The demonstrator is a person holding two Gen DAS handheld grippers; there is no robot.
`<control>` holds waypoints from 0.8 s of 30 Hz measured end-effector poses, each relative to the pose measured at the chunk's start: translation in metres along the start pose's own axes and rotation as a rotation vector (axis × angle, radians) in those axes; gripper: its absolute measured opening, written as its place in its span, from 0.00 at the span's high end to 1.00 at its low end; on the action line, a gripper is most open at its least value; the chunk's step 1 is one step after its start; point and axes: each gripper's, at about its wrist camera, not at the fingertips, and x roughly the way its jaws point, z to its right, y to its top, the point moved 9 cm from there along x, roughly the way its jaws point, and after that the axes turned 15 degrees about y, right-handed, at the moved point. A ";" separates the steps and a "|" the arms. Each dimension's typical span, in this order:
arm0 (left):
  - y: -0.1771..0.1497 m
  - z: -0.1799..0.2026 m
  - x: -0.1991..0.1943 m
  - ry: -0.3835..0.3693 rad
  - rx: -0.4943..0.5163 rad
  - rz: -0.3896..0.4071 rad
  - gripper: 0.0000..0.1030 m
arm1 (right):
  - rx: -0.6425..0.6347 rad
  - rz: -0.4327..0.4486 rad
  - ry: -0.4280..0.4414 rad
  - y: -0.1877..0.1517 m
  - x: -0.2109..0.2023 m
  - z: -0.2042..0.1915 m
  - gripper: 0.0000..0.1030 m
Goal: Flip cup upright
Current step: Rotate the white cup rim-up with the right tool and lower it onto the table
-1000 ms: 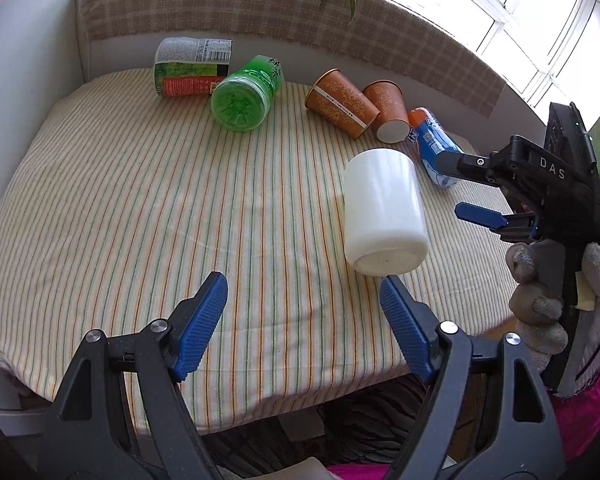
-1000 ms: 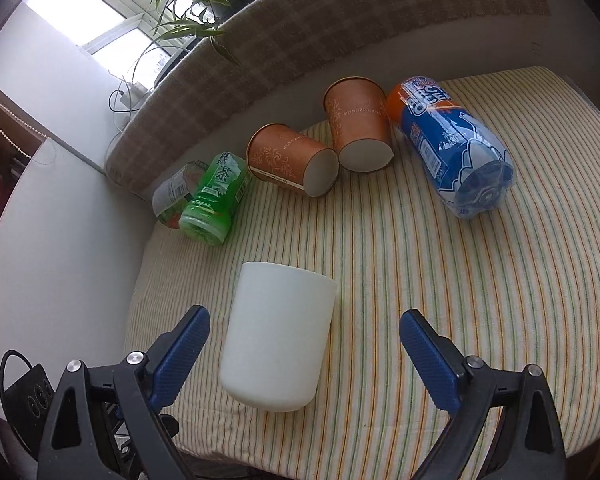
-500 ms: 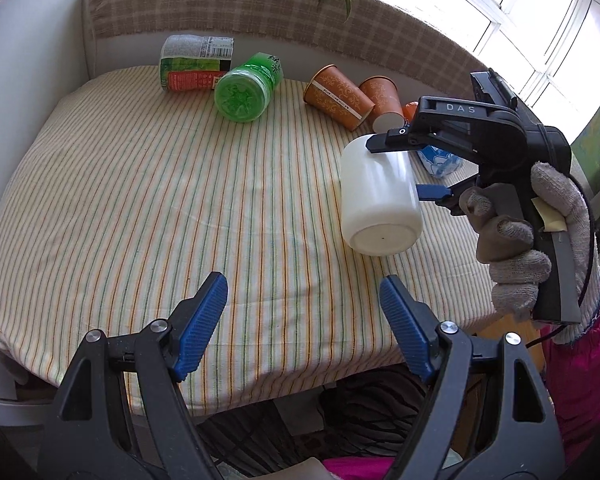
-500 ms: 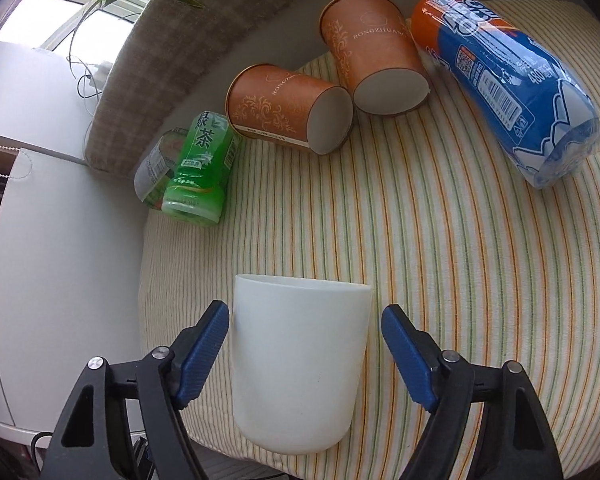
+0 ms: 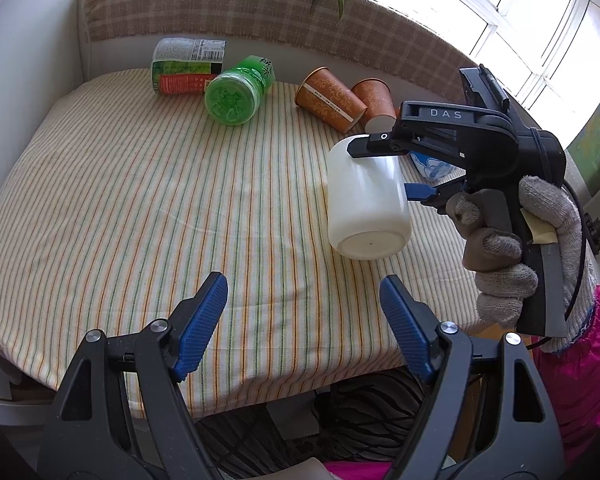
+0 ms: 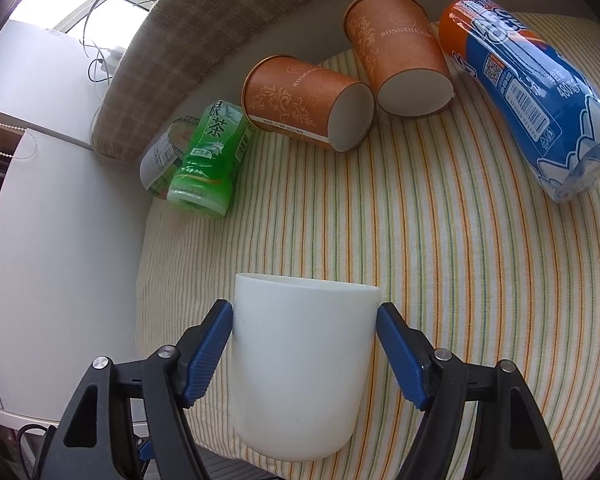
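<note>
The right gripper [image 6: 305, 334] is clamping the white cup [image 6: 302, 364] lying on its side, so rotating it upright is next, while the left gripper [image 5: 303, 310] is hanging wide open, empty.

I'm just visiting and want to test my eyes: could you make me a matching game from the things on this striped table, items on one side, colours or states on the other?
Things:
1. white cup
2. green tea bottle
3. left gripper
4. blue-labelled bottle

States:
A. open, holding nothing
B. lying beside the clear bottle
C. on its side between the right gripper fingers
D. has an orange top end

Pairs: 1-C, 2-B, 3-A, 4-D
</note>
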 end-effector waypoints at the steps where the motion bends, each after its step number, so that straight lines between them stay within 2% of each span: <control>1: 0.000 0.000 0.000 0.002 0.000 0.005 0.21 | -0.016 0.009 -0.004 0.000 -0.001 -0.001 0.26; 14: 0.008 -0.002 -0.001 -0.003 -0.024 0.031 0.21 | -0.261 0.138 -0.073 -0.002 -0.029 -0.022 0.26; 24: 0.009 -0.001 -0.002 -0.003 -0.029 0.033 0.21 | -0.497 0.255 -0.221 -0.001 -0.041 -0.039 0.26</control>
